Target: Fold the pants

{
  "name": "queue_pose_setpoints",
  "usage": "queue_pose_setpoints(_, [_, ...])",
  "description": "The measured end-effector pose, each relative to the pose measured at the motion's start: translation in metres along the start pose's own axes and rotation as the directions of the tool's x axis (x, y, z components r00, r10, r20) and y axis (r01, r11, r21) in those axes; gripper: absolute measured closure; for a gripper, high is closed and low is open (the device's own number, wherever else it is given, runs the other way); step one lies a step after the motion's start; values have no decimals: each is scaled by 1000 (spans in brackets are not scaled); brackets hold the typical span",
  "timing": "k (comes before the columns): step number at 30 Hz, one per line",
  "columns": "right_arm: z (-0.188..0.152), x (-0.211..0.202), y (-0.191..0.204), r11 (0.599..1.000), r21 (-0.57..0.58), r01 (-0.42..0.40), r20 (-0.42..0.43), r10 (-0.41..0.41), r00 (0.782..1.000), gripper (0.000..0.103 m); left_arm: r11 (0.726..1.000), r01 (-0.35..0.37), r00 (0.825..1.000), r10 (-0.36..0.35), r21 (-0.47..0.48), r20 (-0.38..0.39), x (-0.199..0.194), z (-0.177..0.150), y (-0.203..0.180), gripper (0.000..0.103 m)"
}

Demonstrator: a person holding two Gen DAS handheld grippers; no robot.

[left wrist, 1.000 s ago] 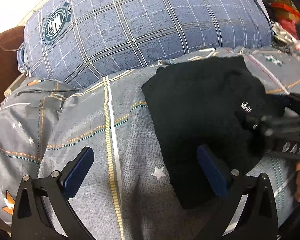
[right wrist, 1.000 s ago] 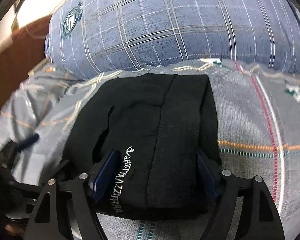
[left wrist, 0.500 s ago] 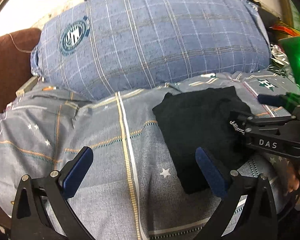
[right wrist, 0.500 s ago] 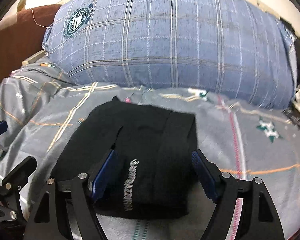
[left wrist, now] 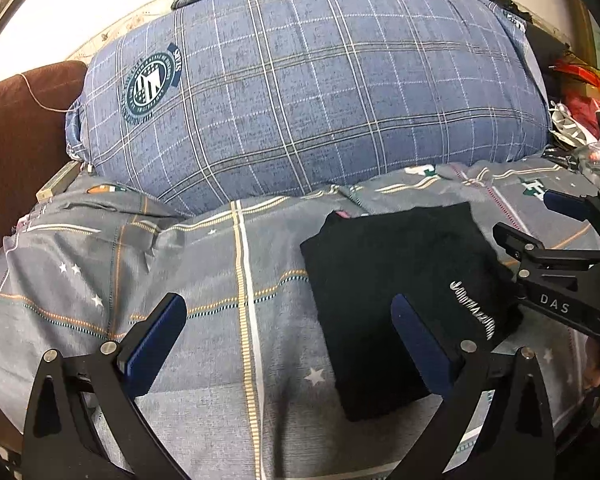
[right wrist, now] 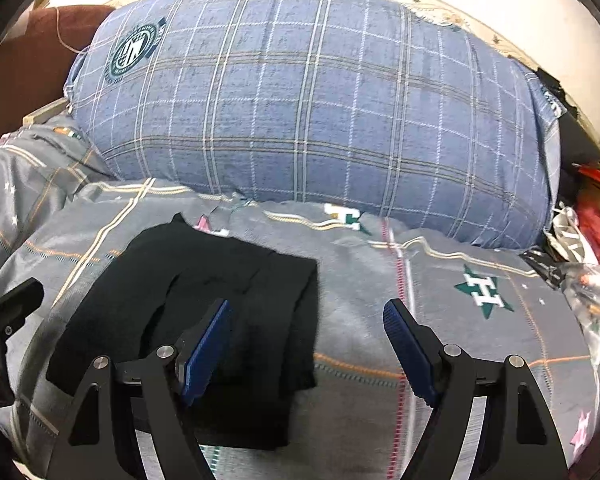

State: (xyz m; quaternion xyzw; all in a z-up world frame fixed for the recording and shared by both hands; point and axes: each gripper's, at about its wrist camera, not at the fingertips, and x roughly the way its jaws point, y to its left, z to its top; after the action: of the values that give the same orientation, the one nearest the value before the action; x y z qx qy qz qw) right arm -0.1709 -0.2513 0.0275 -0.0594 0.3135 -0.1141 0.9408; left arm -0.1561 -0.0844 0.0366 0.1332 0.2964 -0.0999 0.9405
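The black pants [left wrist: 396, 280] lie folded into a compact rectangle on the grey patterned bedsheet [left wrist: 204, 272], white lettering showing near one edge. In the right wrist view the same pants [right wrist: 204, 288] rest left of centre. My left gripper [left wrist: 288, 336] hangs open above the sheet, its right finger over the pants' left edge without gripping. My right gripper [right wrist: 306, 332] is open too, raised above the pants' right edge, nothing between its fingers. The right gripper [left wrist: 556, 240] also shows at the right of the left wrist view.
A large blue plaid pillow [left wrist: 300, 92] fills the back of the bed. A brown headboard or cushion [left wrist: 16, 120] stands at the left. Cluttered red and white items [right wrist: 592, 220] sit off the bed's right side.
Both grippers have lifted up and away from the folded pants. The right gripper's fingers, earlier straddling the pants, now hang above them and further right. The pants stay flat on the sheet.
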Motion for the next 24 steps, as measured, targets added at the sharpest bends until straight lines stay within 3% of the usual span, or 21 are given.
queue_pose_setpoints(13, [-2, -20, -5, 1000, 8, 21, 66, -21, 998, 20, 1000, -12, 999, 12, -4, 48, -24, 4, 6, 0])
queue_pose_setpoints(19, [0, -26, 3, 1000, -7, 9, 111, -8, 994, 16, 999, -32, 999, 33, -18, 36, -18, -2, 18, 0])
queue_pose_setpoints(24, [1, -22, 14, 999, -42, 6, 99, -2, 995, 16, 997, -59, 998, 59, -44, 6, -6, -7, 31, 0])
